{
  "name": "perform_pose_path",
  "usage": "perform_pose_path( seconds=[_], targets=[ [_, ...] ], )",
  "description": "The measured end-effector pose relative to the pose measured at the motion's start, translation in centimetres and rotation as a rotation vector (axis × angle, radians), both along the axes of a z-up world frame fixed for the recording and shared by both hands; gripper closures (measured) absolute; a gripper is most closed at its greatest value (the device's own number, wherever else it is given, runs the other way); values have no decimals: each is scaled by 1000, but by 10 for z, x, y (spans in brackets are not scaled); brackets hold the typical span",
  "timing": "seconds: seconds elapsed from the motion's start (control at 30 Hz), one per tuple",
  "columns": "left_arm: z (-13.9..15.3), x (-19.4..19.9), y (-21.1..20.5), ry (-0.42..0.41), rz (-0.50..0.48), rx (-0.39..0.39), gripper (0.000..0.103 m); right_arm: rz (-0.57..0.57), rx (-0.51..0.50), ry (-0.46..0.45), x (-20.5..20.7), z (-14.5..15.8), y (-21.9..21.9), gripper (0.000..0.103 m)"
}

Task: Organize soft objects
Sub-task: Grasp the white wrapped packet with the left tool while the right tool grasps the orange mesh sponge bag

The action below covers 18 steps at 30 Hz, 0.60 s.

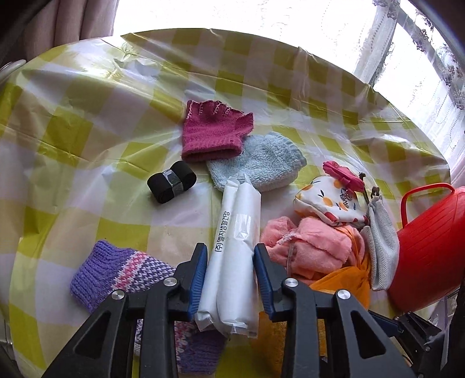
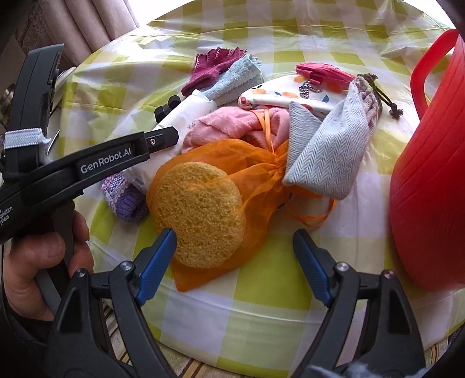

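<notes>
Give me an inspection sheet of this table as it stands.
Surface: round table under a checked plastic cloth.
Job's things: white packet, magenta glove, blue mitt, purple knit, pink towel, sponge in orange mesh bag, grey pouch, red basket.
Clutter: black roll.
Grippers: left tongs closed on the white packet; right tongs open over the mesh bag.
Cables: nothing seen.
Surroundings: curtains, bright window.

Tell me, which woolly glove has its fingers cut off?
The dark pink glove, farthest back on the checked tablecloth. Its short finger stubs are edged with pale stitching. The fluffy light blue mitten beside it and the purple striped mitten show no separate fingers.
</notes>
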<state>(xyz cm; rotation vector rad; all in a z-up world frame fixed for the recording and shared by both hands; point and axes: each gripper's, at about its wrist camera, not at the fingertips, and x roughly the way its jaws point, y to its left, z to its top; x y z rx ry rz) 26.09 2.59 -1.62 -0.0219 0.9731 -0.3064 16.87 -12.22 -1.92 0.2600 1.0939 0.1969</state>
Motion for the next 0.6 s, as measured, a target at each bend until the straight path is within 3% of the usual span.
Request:
perform_pose_path(
  seconds=[0.27,0.53,0.6],
  targets=[
    [0,-8,7,-16,19,-63,74,6,3,-32,9,1,12,21],
    [12,-29,34,-70,117,-136,74,47,23,-67,3,8,23,58],
    [13,-35,39,-78,136,-148,74,53,16,-87,0,13,25,63]
  ],
)
